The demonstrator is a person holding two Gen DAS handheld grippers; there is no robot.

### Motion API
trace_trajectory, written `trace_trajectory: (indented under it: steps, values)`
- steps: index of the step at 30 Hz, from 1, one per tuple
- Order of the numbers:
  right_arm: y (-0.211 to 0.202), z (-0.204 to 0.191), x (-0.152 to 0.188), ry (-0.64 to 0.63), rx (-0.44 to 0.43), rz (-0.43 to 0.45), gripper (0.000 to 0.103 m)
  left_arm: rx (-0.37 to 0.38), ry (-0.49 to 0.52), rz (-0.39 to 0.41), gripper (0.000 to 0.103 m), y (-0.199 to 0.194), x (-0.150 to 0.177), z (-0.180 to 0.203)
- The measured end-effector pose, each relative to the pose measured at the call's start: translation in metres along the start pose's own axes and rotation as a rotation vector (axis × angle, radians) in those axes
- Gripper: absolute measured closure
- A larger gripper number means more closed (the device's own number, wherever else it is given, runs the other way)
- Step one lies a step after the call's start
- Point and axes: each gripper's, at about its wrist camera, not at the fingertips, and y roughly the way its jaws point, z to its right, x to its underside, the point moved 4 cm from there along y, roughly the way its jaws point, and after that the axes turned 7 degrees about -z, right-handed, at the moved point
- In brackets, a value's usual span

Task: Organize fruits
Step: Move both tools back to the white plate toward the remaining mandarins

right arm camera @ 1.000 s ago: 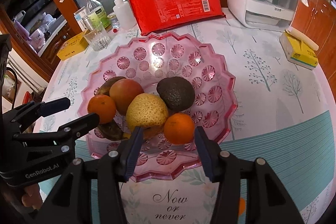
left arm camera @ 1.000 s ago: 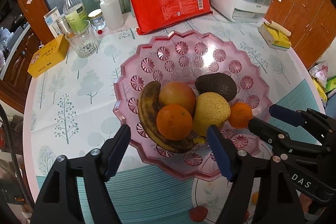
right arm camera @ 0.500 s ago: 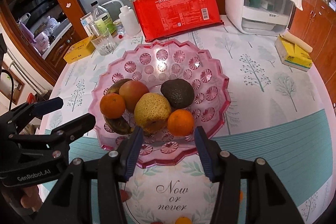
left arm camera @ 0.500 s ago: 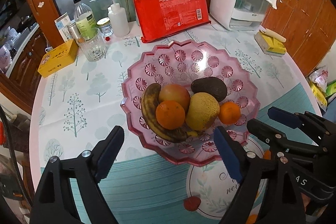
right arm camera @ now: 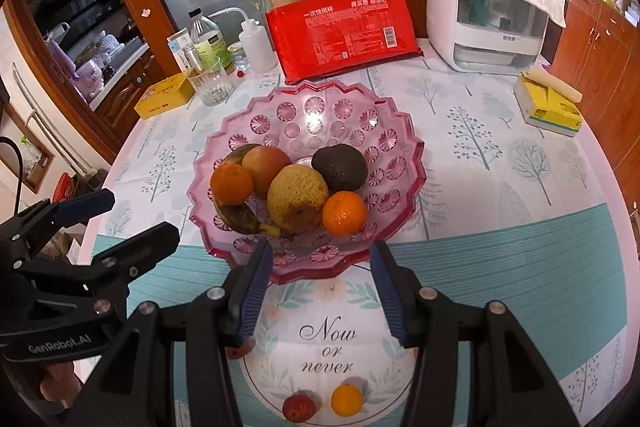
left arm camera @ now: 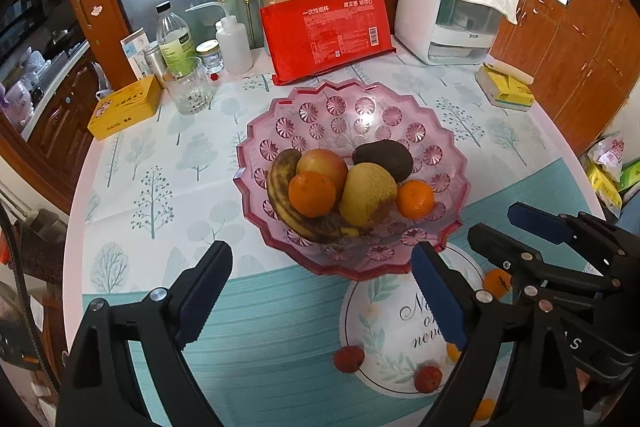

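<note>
Starting at the left of the right wrist frame, the left gripper [right arm camera: 116, 217] is showing "GenRobot.AI" on its black body, its jaws gaping wide and gripping nothing. Upper left, a yellow box [right arm camera: 166, 99] is sitting beside a glass tumbler [right arm camera: 211, 85]; its print is too small to read. Moving to centre, the pink fruit bowl [right arm camera: 400, 143] is holding a banana [right arm camera: 236, 215], two oranges, an apple, a pear [right arm camera: 296, 197] and an avocado [right arm camera: 340, 167]. Behind it a red pack of paper cups [right arm camera: 344, 35] is leaning, Chinese lettering across it. Low centre, the right gripper [right arm camera: 320, 291] is hanging spread apart and empty over a placemat [right arm camera: 326, 351] reading "Now or never", with a lychee [right arm camera: 298, 407] and a small orange [right arm camera: 347, 400] lying on it. To the right, a white appliance [right arm camera: 488, 7] under a cloth is standing on the tree-patterned tablecloth [right arm camera: 500, 155], wooden cabinets behind.
</note>
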Motion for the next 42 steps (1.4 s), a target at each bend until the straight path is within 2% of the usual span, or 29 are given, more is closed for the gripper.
trace_trajectory:
  steps: [12, 25, 35, 42]
  values:
    - [-0.032, 0.013, 0.022, -0.026, 0.005, 0.039, 0.052, -0.003, -0.026, 0.026, 0.013, -0.025, 0.025, 0.021]
    - [-0.052, 0.053, 0.054, -0.036, 0.014, 0.037, 0.052, -0.008, -0.039, 0.026, 0.013, -0.031, 0.053, 0.054]
    - [-0.043, 0.096, 0.08, -0.012, 0.051, 0.002, 0.052, 0.006, -0.022, -0.035, 0.013, -0.013, 0.092, 0.089]
    - [-0.027, 0.117, 0.098, 0.002, 0.055, -0.042, 0.052, 0.028, -0.034, -0.116, 0.013, 0.011, 0.131, 0.107]
